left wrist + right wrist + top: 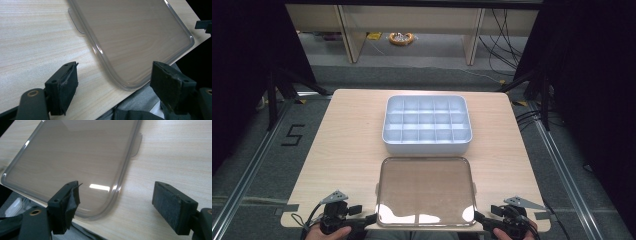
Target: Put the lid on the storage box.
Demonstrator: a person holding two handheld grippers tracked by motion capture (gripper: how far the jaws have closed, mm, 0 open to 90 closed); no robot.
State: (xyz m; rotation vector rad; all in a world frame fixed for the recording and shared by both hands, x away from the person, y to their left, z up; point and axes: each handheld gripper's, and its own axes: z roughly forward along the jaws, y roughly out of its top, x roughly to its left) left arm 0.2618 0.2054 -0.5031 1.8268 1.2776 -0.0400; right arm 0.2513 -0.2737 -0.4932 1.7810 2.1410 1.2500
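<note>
While wide open and empty, both grippers (371, 218) (480, 218) beside clear lid (426, 192).

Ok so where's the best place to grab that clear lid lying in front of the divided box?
Probably by its two near corners, one tool each, coming from the table's near edge. The clear lid lies flat with a raised rim, and its near edge slightly overhangs the table, so a jaw could slip under. The left tool and right tool already stand open beside those corners.

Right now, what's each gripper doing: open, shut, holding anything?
Left gripper: open, holding nothing, at the clear lid's near corner.
Right gripper: open, holding nothing, at its other near corner.
</note>
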